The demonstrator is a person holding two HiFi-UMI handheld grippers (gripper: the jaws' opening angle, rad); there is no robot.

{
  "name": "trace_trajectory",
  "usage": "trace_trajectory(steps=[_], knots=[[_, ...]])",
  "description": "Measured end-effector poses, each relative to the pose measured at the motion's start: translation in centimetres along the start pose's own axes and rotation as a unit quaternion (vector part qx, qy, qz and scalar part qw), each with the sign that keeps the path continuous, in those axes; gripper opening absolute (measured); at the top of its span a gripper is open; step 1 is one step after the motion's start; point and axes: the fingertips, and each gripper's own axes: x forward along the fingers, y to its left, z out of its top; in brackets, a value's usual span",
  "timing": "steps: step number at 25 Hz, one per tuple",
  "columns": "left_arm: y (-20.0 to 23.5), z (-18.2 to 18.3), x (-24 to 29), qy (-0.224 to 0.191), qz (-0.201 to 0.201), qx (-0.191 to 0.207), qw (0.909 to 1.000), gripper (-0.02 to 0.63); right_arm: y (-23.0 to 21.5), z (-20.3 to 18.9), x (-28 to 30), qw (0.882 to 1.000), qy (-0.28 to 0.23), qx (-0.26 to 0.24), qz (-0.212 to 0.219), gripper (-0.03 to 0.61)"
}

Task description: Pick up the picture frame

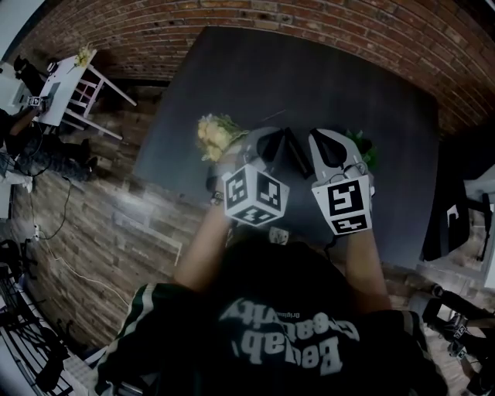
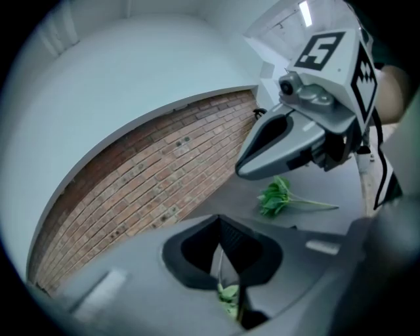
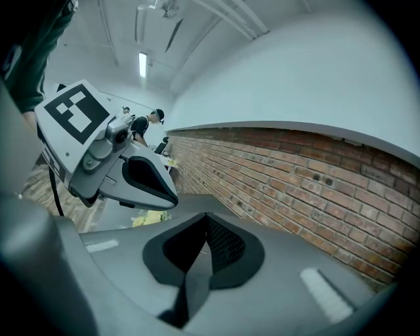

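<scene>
Dark bench point(image 1: 325, 69): picture frame not seen in any view. Left claw point(image 2: 219, 223) and right claw point(image 3: 207, 218) both closed, empty, side by side over bench. Yellow flowers point(image 1: 215, 135) centre-left, green sprig point(image 2: 279, 197) centre-right. Step judged: approach. Next: locate picture frame, open claw.

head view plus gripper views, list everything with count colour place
dark table: one, grey, against the wall
brick wall: one, red-brown, behind the table
flower bunch: one, yellow, on the table left of the left gripper
leafy sprig: one, green, on the table by the right gripper
white table: one, white, far left on the floor
person: at least one, dark clothes, far back
left gripper: one, white and grey, jaws together, over the table
right gripper: one, white and grey, jaws together, beside the left
forearms: two, bare, behind grippers
</scene>
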Motion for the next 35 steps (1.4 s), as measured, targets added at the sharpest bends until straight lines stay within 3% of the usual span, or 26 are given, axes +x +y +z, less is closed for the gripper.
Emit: trace_trajectory(steps=[12, 35], knots=[[-0.4, -0.7, 0.4, 0.031, 0.018, 0.006, 0.9993, 0.003, 0.4, -1.9, 0.6, 0.999, -0.003, 0.010, 0.037, 0.037], [-1.1, -3.5, 3.7, 0.051, -0.029, 0.005, 0.9982, 0.003, 2.1, -7.2, 4.8, 0.994, 0.061, 0.047, 0.074, 0.143]])
